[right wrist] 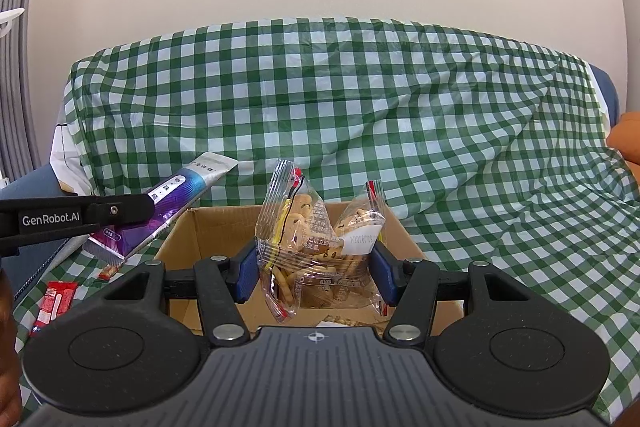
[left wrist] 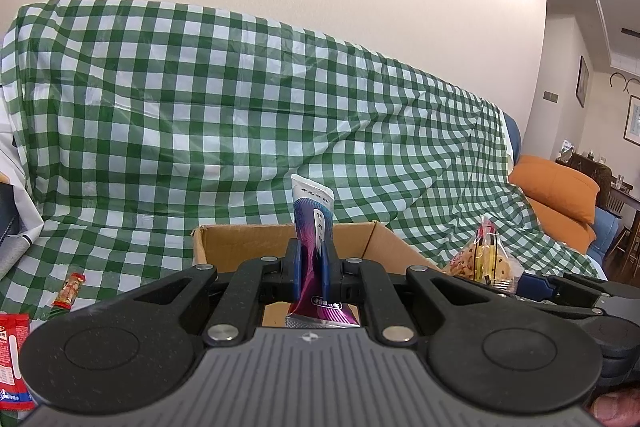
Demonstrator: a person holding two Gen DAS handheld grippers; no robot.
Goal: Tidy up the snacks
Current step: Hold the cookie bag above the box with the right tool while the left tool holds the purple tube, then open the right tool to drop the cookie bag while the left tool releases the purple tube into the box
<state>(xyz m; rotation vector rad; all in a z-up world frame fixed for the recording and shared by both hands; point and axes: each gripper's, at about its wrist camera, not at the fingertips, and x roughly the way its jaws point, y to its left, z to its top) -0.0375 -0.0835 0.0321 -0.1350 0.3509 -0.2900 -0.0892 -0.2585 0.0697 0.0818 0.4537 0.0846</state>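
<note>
My left gripper [left wrist: 312, 269] is shut on a long purple and blue snack packet [left wrist: 314, 223], held upright just before the open cardboard box [left wrist: 240, 241]. The packet also shows in the right wrist view [right wrist: 176, 197], left of the box [right wrist: 208, 231]. My right gripper [right wrist: 316, 269] is shut on a clear bag of small biscuits [right wrist: 316, 243], held over the box opening. That bag shows in the left wrist view [left wrist: 482, 259], right of the box. Some crumbly snack lies on the box floor [right wrist: 344, 319].
The box stands on a sofa draped with a green and white checked cloth [left wrist: 200, 107]. Red snack packets [left wrist: 12, 359] [left wrist: 69, 293] lie on the cloth at the left, also in the right wrist view [right wrist: 54, 301]. Orange cushions [left wrist: 560, 195] lie at the right.
</note>
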